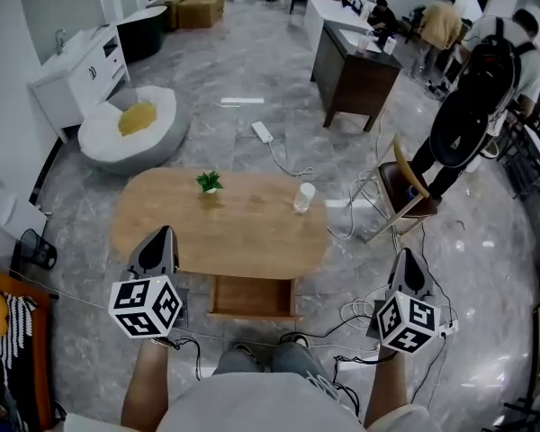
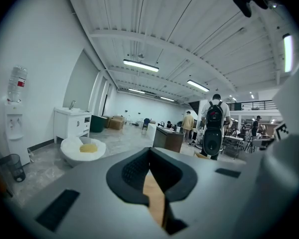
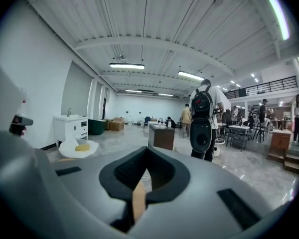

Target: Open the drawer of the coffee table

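The oval wooden coffee table [image 1: 162,228] stands in front of me in the head view. Its drawer [image 1: 252,297] is pulled out toward me from the near edge and looks empty. A small green plant [image 1: 209,183] and a clear cup [image 1: 304,197] sit on the top. My left gripper [image 1: 166,233] hovers over the table's near left corner. It is shut and holds nothing. My right gripper [image 1: 405,255] hangs over the floor to the right of the table, also shut and empty. In each gripper view, the left gripper [image 2: 149,151] and the right gripper [image 3: 148,151] show pads that meet at the tips.
A white beanbag [image 1: 135,124] with a yellow cushion lies beyond the table at the left. A wooden chair [image 1: 400,192] and loose cables [image 1: 288,158] are at the right. A dark desk [image 1: 351,66], a person with a backpack [image 1: 486,88] and a mesh bin [image 1: 38,250] are around.
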Demonstrator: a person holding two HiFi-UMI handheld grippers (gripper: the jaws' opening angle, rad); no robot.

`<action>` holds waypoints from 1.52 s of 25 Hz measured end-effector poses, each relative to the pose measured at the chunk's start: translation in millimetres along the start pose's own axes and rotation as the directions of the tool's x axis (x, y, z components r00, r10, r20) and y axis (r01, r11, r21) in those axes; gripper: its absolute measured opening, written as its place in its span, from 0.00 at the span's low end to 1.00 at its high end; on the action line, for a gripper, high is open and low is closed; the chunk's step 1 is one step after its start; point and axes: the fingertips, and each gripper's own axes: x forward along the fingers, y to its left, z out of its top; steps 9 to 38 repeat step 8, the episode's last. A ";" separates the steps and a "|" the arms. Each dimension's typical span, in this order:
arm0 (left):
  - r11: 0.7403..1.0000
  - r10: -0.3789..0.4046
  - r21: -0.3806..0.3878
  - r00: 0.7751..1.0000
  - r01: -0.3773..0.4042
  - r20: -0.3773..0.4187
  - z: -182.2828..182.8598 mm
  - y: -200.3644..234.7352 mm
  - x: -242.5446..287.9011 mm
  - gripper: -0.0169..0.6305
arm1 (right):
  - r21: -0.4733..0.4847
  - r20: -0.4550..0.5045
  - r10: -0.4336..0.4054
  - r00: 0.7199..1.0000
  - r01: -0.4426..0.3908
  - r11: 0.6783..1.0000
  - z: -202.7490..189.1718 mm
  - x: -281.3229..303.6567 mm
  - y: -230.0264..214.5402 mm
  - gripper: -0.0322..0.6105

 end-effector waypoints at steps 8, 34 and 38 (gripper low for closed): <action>0.999 -0.023 -0.033 1.000 0.023 0.004 -1.9 -5.3 8.6 0.01 | -0.017 0.001 0.003 1.000 -0.003 1.000 0.9 -0.3 3.4 0.05; 0.999 -0.023 -0.033 1.000 0.023 0.004 -1.9 -5.3 8.6 0.01 | -0.017 0.001 0.003 1.000 -0.003 1.000 0.9 -0.3 3.4 0.05; 0.999 -0.023 -0.033 1.000 0.023 0.004 -1.9 -5.3 8.6 0.01 | -0.017 0.001 0.003 1.000 -0.003 1.000 0.9 -0.3 3.4 0.05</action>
